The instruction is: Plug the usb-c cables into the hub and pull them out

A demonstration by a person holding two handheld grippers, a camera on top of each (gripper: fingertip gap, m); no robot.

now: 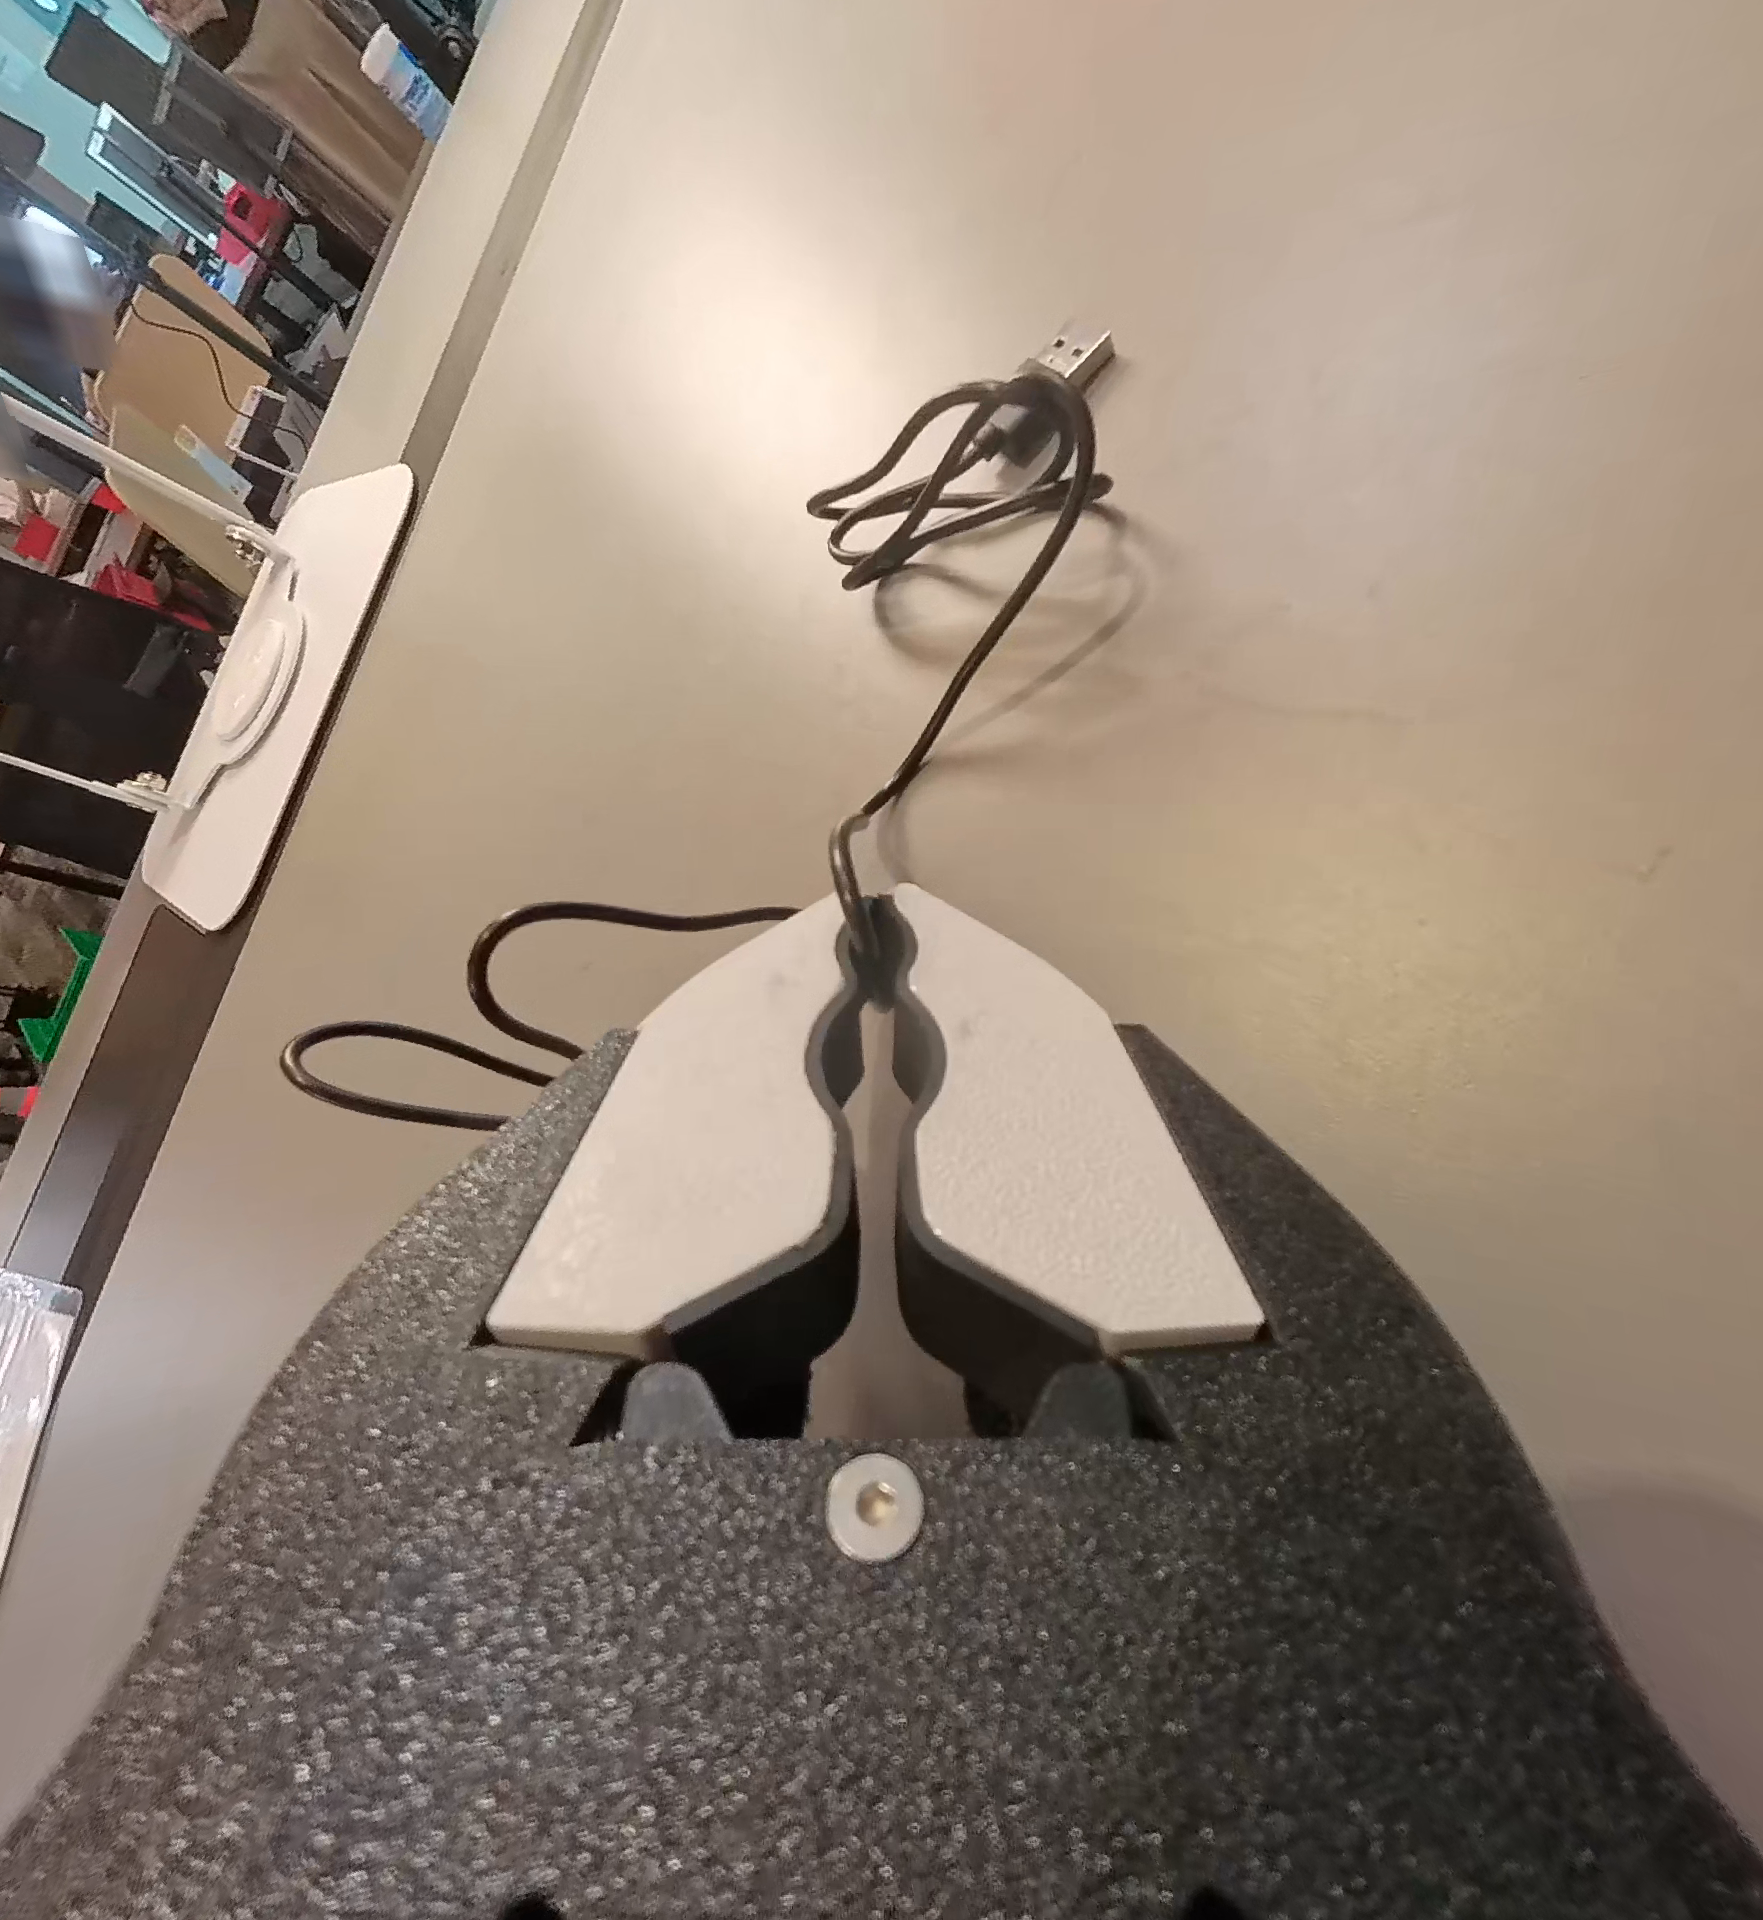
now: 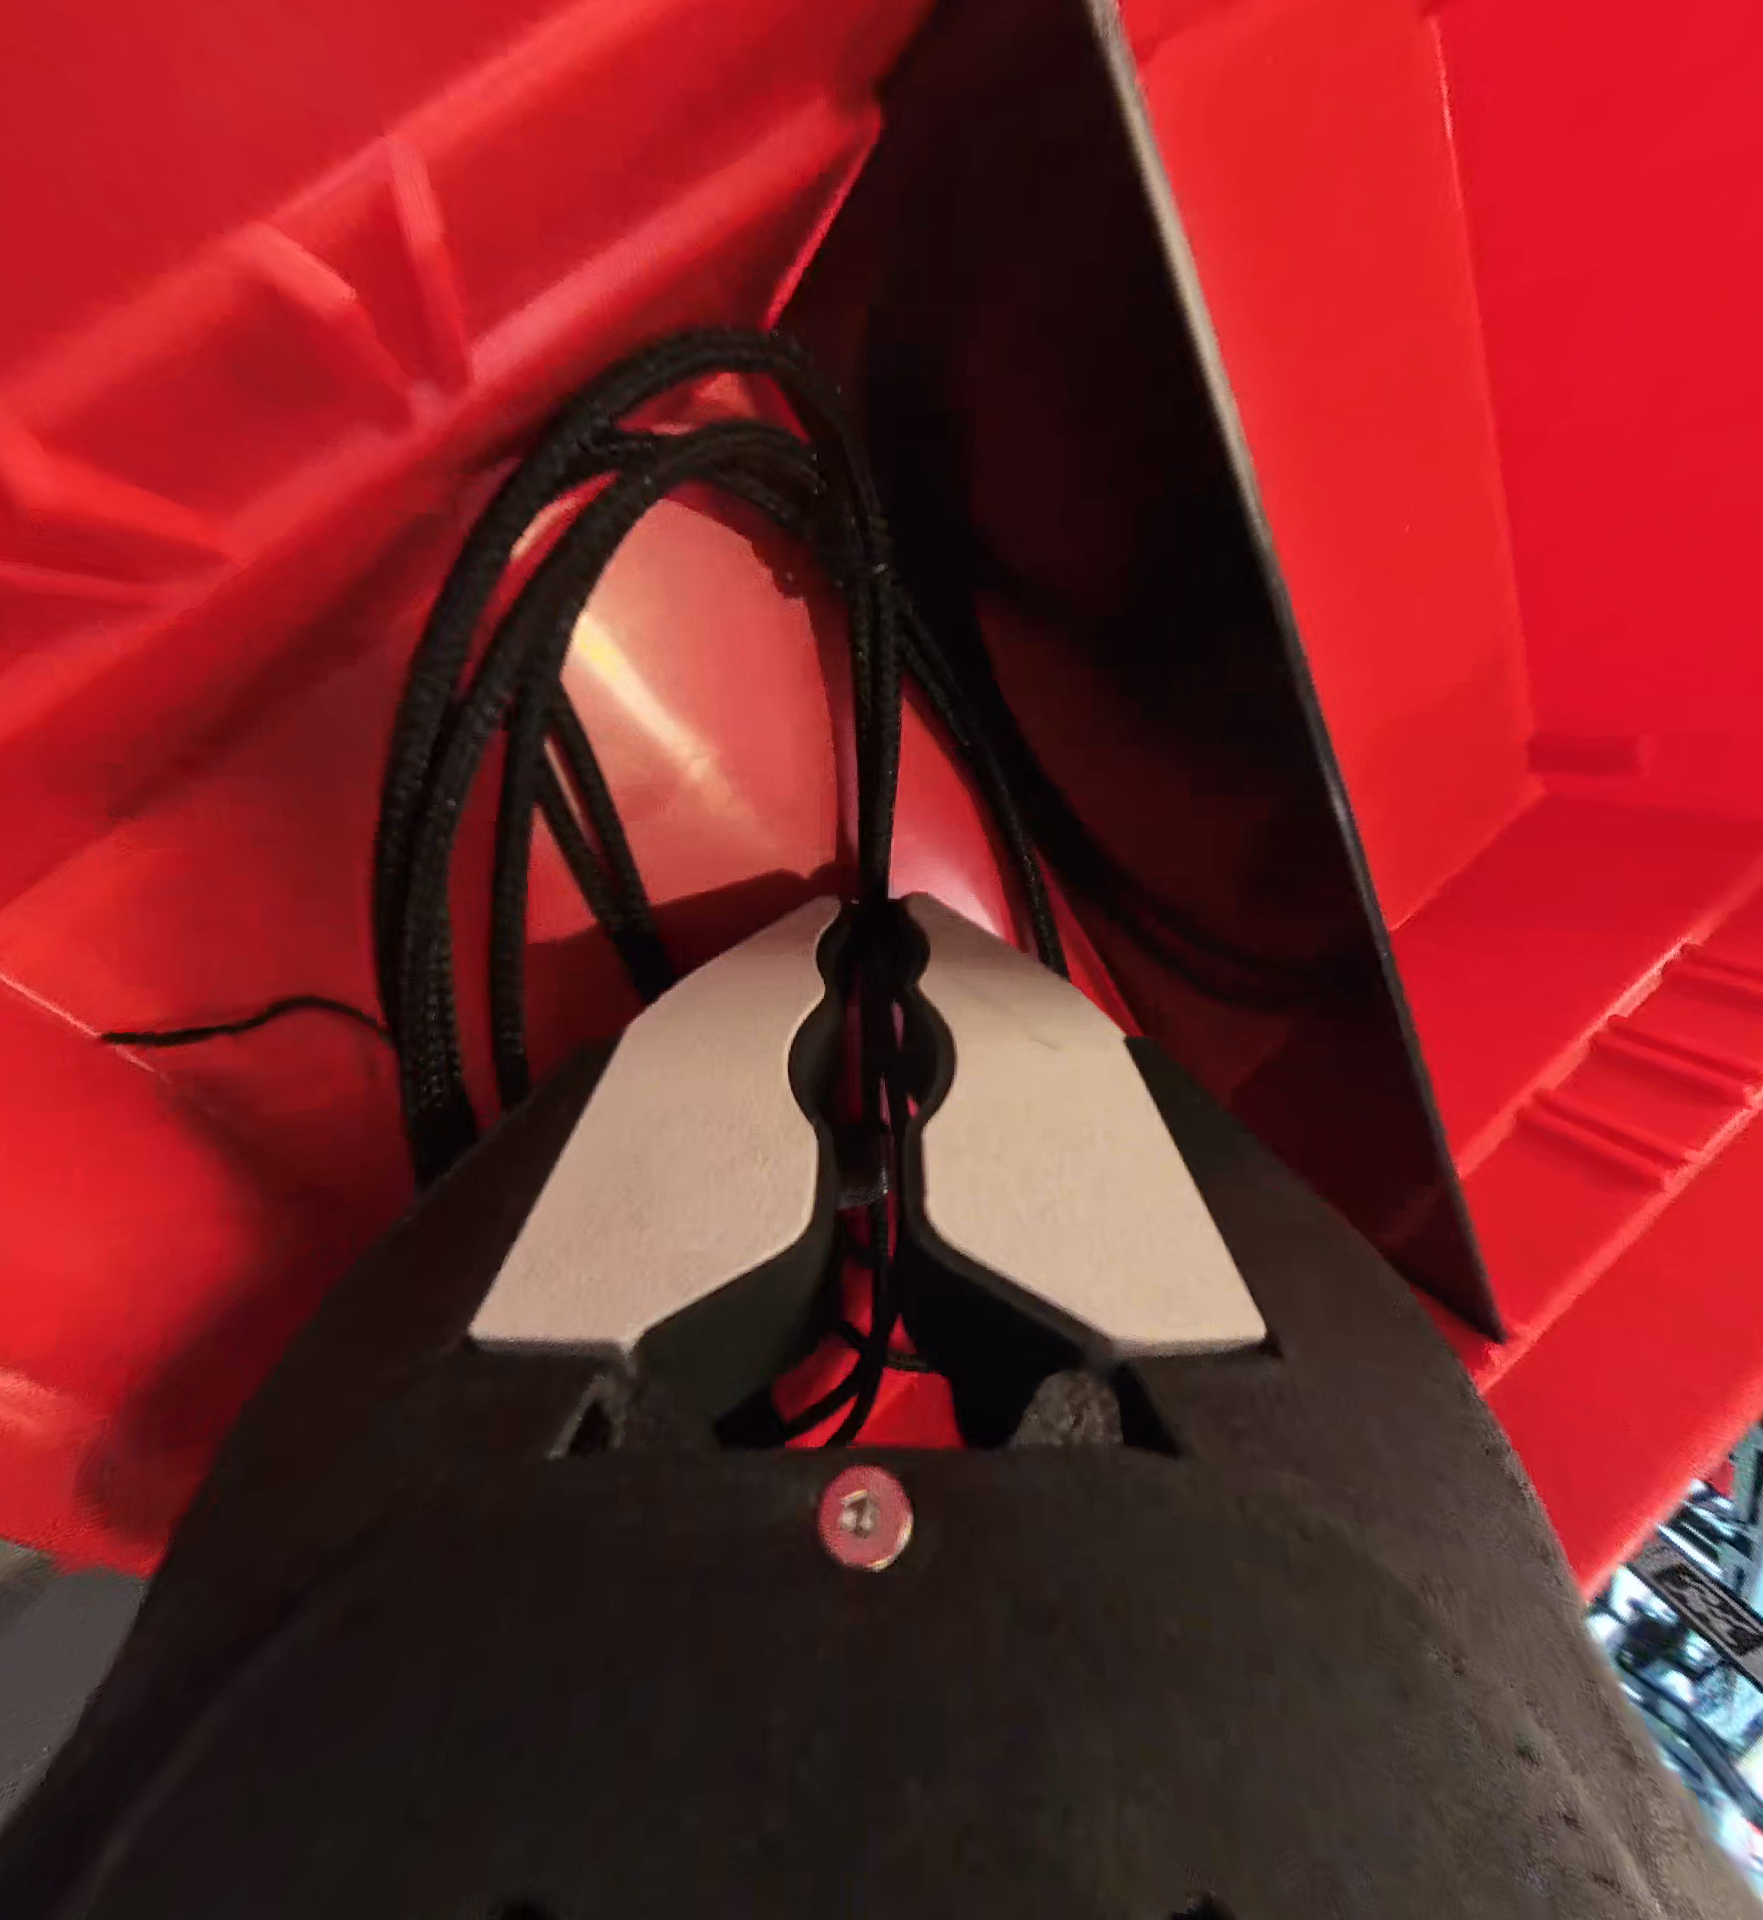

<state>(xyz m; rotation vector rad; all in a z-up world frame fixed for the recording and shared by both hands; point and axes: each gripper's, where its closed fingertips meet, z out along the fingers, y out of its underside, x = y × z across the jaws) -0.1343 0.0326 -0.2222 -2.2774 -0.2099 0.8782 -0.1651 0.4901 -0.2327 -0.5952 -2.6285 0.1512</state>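
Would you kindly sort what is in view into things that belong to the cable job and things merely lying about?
Job:
- smooth black cable, pinched in left tool
- braided black cable, pinched in right tool

Lying about:
- white plate at table edge
- red bin
- dark divider panel

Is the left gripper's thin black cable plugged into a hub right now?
No. The thin black cable, pinched in the left gripper, ends in a bare plug lying on the table.

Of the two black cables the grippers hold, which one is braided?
The thick black woven cable pinched by the right gripper inside the red bin; the left gripper holds a thin smooth-jacketed cable.
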